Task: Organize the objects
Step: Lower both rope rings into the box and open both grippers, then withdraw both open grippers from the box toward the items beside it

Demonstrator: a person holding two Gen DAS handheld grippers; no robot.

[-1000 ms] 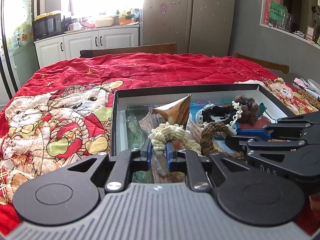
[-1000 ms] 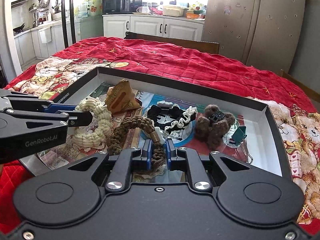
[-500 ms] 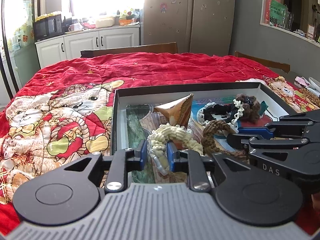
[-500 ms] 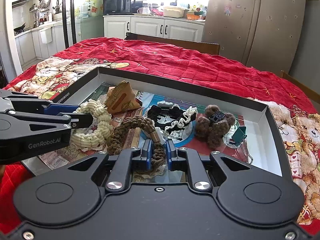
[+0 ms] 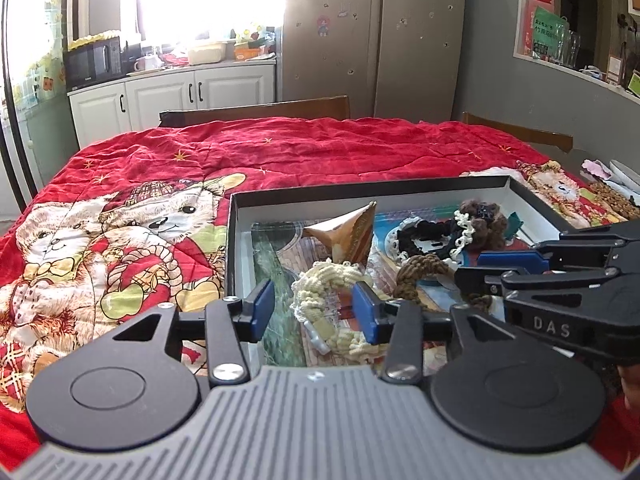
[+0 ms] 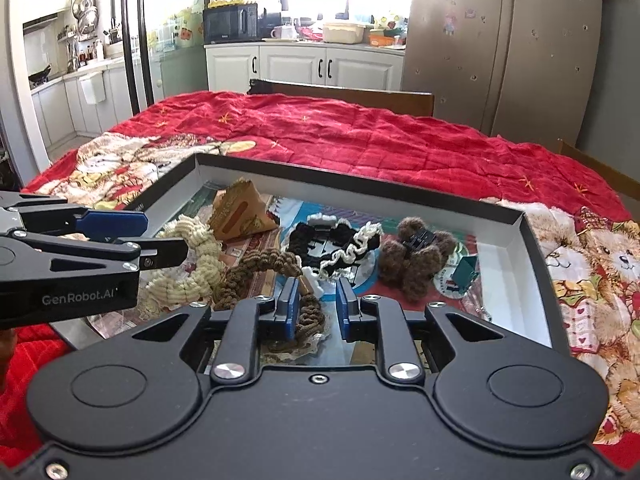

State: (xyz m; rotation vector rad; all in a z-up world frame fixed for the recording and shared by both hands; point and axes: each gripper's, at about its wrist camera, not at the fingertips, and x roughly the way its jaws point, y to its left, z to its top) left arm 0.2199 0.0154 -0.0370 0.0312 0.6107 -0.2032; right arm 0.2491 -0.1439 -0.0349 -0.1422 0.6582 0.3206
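A shallow box [image 5: 360, 194] [image 6: 352, 184] on the red quilt holds several small things. A cream braided loop [image 5: 328, 284] [image 6: 192, 256] lies in its near left part, between the jaws of my open left gripper [image 5: 314, 312]. A brown braided loop [image 6: 264, 268] [image 5: 420, 270] lies beside it; my right gripper [image 6: 316, 308] is open, with the loop's near part by its left finger. Also in the box are a brown triangular packet [image 5: 352, 232] [image 6: 240, 212], a black and white frilled piece [image 6: 336, 244], a brown fuzzy clip [image 6: 416, 256] and a teal binder clip [image 6: 464, 272].
The red teddy-bear quilt [image 5: 160, 184] covers the table around the box. Wooden chair backs [image 5: 256, 110] stand at the far edge. Kitchen cabinets and a fridge are behind. Each gripper shows at the side of the other's view.
Both grippers have opened: the left let go of the cream loop and the right let go of the brown loop. Both loops now lie in the box.
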